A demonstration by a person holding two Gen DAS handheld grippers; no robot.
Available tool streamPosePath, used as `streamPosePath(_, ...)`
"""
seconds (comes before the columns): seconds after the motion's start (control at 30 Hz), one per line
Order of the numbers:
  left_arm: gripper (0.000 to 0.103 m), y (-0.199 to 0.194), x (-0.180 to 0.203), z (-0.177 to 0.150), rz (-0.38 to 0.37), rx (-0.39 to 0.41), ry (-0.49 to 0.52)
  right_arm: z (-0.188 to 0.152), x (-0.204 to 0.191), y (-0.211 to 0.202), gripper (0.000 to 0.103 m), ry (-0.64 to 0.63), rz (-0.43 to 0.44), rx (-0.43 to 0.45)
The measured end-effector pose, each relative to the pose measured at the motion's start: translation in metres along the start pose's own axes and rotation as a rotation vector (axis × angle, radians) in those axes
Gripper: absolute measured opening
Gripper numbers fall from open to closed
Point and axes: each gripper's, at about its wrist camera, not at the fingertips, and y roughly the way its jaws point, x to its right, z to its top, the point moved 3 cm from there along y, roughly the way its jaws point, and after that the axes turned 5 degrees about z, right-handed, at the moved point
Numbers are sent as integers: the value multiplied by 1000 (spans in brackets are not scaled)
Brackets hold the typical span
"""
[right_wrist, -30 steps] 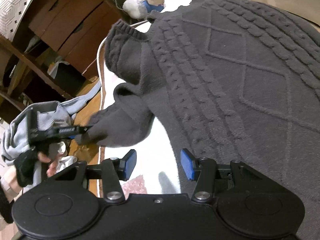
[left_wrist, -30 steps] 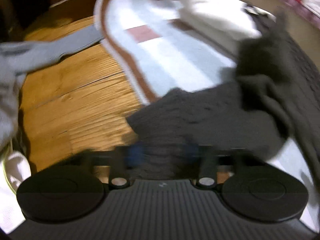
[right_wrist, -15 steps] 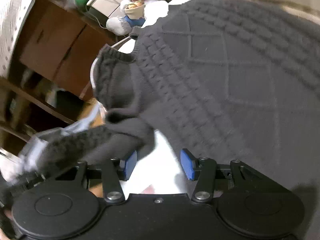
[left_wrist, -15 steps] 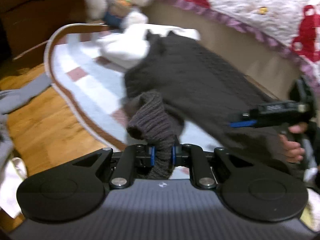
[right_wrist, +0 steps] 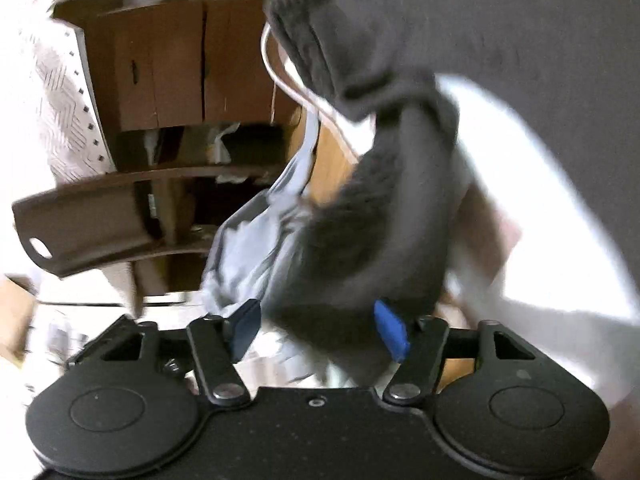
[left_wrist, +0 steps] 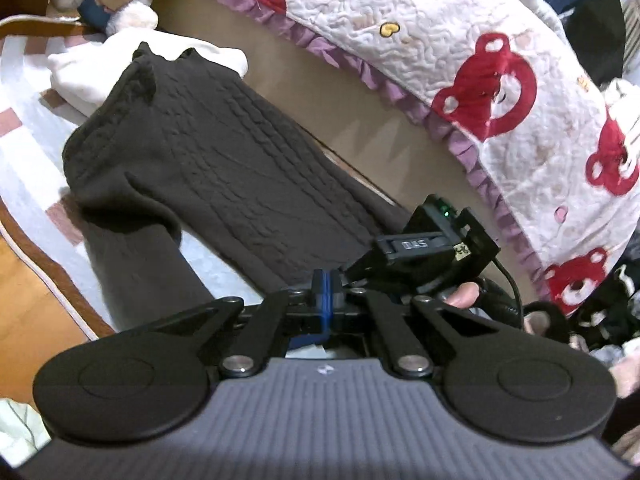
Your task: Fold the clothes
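Dark grey cable knit: the sweater (left_wrist: 224,168) lies flat on the rug (left_wrist: 28,128), lengthwise along the bed (left_wrist: 500,60), collar at the end far from the cameras.
Sleeve: one sleeve (left_wrist: 136,264) runs off the body on the side away from the bed. It is not laid across the chest.
Left hand-held gripper (left_wrist: 326,300): blue pads pressed together. No knit shows between them, so it seems to carry nothing.
Right hand-held gripper (right_wrist: 320,332): pads stand wide apart with the sleeve cloth between them, unclamped. This view is blurred.
Why so (judgement): the body lies spread so folds land square, and the parted pads sit round the sleeve, placed to take it.
Risk: thick knit may bunch or slip from a shallow pinch.
Nearby: a white garment (left_wrist: 80,68) lies under the collar end, beside the bed.
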Motion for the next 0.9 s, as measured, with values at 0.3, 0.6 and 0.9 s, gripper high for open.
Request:
streamPosePath(0.3, 59, 41, -73, -18, 237, -41, -105, -2, -9, 26, 70, -399, -491, 58)
streamPosePath(0.6, 59, 72, -136, -27, 400, -29, -229, -18, -24, 77, 13, -740, -627, -29)
streamPosePath(0.9, 59, 46, -135, -19, 461, -21, -129, -91, -129, 6, 13, -1107, -813, 120)
